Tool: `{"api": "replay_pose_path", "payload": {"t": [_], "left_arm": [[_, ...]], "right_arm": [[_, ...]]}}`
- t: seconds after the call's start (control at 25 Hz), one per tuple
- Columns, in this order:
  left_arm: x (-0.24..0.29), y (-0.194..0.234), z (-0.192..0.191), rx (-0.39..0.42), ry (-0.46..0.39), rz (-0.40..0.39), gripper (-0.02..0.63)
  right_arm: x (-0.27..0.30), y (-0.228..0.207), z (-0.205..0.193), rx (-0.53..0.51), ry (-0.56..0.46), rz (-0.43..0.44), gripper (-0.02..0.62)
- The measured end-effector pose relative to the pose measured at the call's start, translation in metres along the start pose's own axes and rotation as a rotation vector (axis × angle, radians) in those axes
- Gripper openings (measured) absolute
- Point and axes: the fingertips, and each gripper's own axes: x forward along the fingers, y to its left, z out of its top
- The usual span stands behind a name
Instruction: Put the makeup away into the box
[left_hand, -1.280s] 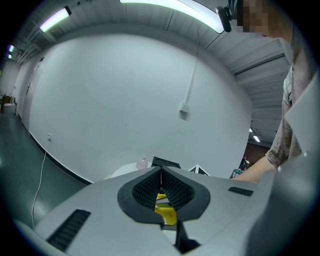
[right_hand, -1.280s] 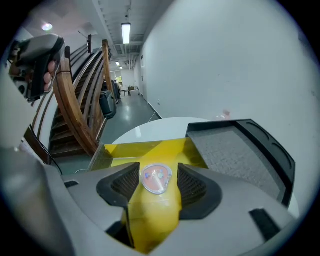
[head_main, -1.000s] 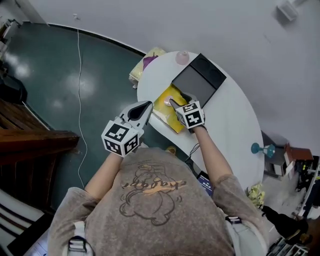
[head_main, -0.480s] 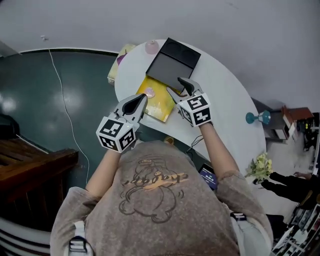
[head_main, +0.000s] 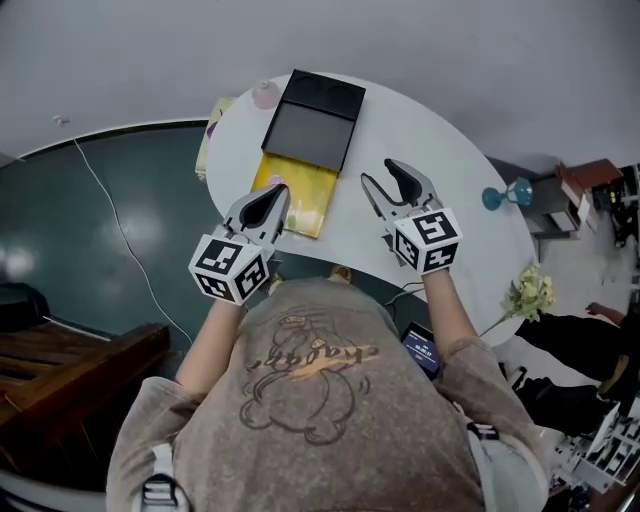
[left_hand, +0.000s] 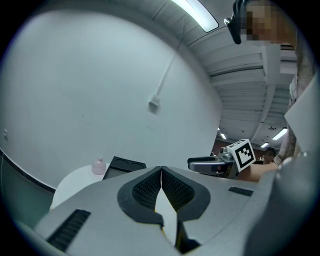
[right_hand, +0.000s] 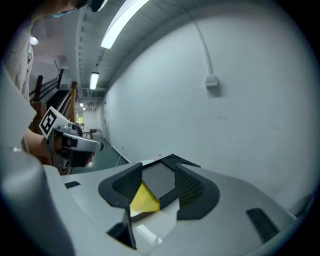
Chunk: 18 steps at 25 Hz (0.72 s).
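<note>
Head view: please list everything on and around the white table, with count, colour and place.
table: one, white, centre
box: one, black and dark grey, table's far side
flat item: one, yellow, against the box's near edge
bottle: one, pink, left of the box
goblet: one, teal, past the table's right end
flowers: one bunch, pale yellow, lower right
left gripper: one, grey, shut and empty, by the flat item
right gripper: one, grey, open and empty, over bare table

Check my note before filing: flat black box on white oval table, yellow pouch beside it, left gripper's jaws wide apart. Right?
No: the left gripper has its jaws shut, as the left gripper view shows. Flat black box, white oval table and yellow pouch stand as noted.
</note>
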Motion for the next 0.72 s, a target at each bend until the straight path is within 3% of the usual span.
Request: {"api": "replay_pose_path", "payload": {"t": [0.28,0.72], "left_arm": [[0.012,-0.007,-0.001,0.028,-0.002,-0.017,0.023],[0.013,0.004,-0.005,0.067,-0.047,0.023,0.023]], "right_arm": [[-0.04,-0.017,-0.002,0.112,-0.133,-0.104,0.178],[-0.042,-0.005,-0.023,0.137,-0.167,-0.11,0.023]]}}
